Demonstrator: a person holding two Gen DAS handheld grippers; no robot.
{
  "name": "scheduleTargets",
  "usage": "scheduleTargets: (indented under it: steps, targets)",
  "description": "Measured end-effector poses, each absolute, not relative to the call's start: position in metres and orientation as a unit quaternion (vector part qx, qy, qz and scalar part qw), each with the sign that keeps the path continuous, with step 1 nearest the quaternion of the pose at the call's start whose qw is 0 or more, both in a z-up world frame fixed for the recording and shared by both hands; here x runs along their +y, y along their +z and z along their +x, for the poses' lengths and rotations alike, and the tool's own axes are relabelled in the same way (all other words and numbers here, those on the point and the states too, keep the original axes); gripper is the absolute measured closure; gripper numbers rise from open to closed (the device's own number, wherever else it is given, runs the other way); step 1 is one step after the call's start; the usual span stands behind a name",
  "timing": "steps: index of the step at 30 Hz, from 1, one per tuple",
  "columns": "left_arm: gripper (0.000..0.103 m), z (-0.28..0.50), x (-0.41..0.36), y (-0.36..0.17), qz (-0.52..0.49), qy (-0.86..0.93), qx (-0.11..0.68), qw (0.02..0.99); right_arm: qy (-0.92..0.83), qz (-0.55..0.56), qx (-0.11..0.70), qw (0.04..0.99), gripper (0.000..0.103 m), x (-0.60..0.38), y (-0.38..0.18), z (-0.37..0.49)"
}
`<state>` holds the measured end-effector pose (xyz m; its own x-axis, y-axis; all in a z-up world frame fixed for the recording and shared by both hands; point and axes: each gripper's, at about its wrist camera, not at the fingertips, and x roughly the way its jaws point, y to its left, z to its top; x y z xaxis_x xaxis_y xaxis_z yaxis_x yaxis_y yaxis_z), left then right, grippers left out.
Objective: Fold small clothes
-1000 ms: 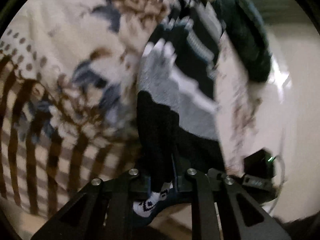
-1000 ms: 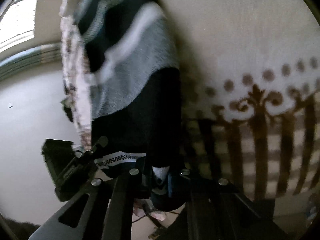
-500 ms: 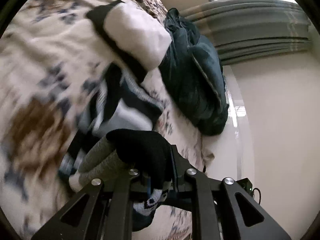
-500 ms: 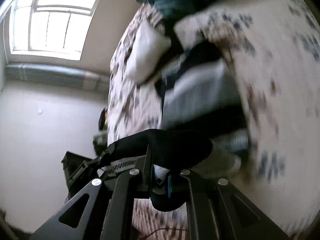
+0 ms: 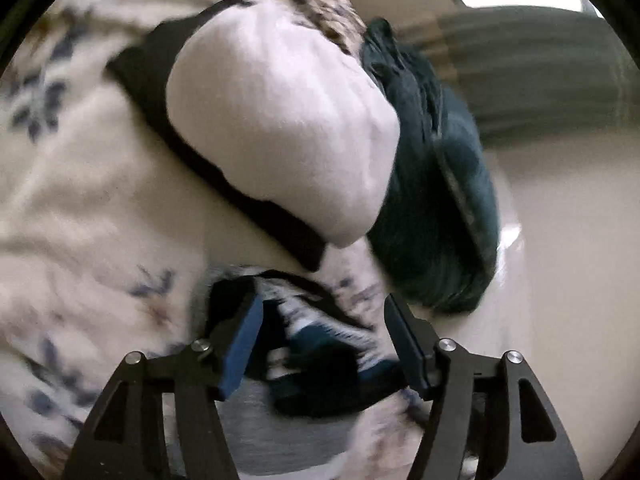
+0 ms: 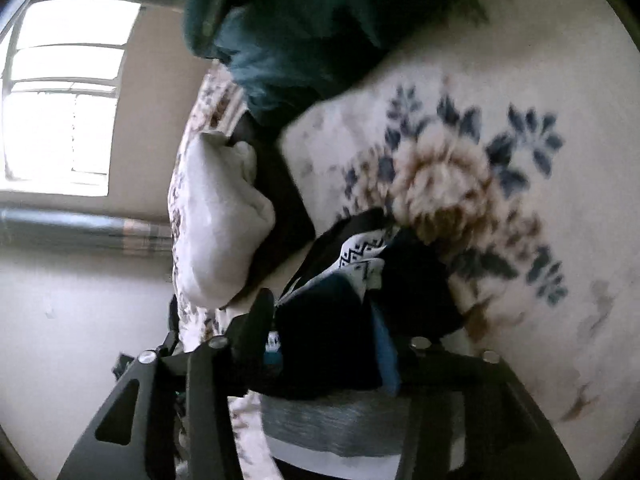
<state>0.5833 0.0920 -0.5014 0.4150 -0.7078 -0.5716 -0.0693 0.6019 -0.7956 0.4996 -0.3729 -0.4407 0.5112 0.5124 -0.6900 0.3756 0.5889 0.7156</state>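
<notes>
From where I stand, the striped sock [image 5: 320,356] lies doubled over on the flowered blanket [image 5: 92,200] of the bed, its black toe end lapped back over the grey and white bands, so the fold itself looks made. The left tool [image 5: 324,328] is spread wide, its blue-padded fingers [image 5: 240,344] standing either side of the sock and gripping nothing that I can see. The right tool [image 6: 324,344] is also at the sock [image 6: 352,320], with dark knit bunched between its fingers; the gap looks fairly wide, but the cloth hides the pads and I cannot tell whether it pinches the sock or has let go. Just beyond the sock sits a white folded bundle [image 5: 280,128] with a black edge, which I take for a piece already done, and past that a dark green garment [image 5: 436,200] lies in a heap near the bed's edge, apparently unfolded. My judgement: this sock is nearly finished, needing only release and perhaps a pat flat or a place beside the white bundle, while the green piece remains to be dealt with.
</notes>
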Motion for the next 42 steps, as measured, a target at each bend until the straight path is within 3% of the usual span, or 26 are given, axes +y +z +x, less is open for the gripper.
scheduleTargets:
  steps: [6,13,21,26,30,34,35,36,37,38,39,42]
  targets:
    - [0.042,0.581,0.067,-0.514,-0.260,-0.228,0.548,0.762,0.039,0.360,0.535,0.763,0.046,-0.368,-0.447,0.490]
    - [0.042,0.564,0.059,-0.506,-0.225,-0.215,0.545,0.778,0.044,0.261,0.618,0.740,0.046,-0.328,-0.474,0.515]
    - [0.042,0.635,0.045,-0.534,-0.278,-0.188,0.571,0.750,0.001,0.287,0.556,0.780,0.046,-0.331,-0.464,0.580]
    - [0.042,0.598,0.076,-0.503,-0.300,-0.197,0.516,0.778,0.009,0.279,0.544,0.791,0.046,-0.351,-0.451,0.553]
    - [0.042,0.587,0.068,-0.507,-0.257,-0.197,0.528,0.785,0.024,0.268,0.574,0.773,0.046,-0.357,-0.461,0.538]
    - [0.042,0.610,0.021,-0.515,-0.138,-0.208,0.547,0.799,0.042,0.255,0.591,0.765,0.046,-0.353,-0.486,0.548]
    - [0.043,0.616,0.011,-0.518,-0.119,-0.211,0.548,0.801,0.050,0.252,0.591,0.764,0.057,-0.350,-0.493,0.557]
    - [0.044,0.622,0.001,-0.521,-0.106,-0.219,0.547,0.801,0.052,0.248,0.587,0.769,0.080,-0.348,-0.495,0.561]
    - [0.051,0.628,-0.007,-0.524,-0.097,-0.221,0.546,0.803,0.047,0.243,0.586,0.772,0.086,-0.346,-0.497,0.566]
    - [0.086,0.633,-0.010,-0.526,-0.096,-0.221,0.545,0.803,0.039,0.242,0.583,0.775,0.089,-0.346,-0.499,0.572]
    - [0.100,0.638,-0.011,-0.528,-0.097,-0.218,0.548,0.802,0.037,0.247,0.579,0.776,0.090,-0.348,-0.499,0.576]
    - [0.100,0.643,-0.001,-0.528,-0.138,-0.216,0.545,0.798,0.037,0.267,0.587,0.763,0.089,-0.354,-0.499,0.582]
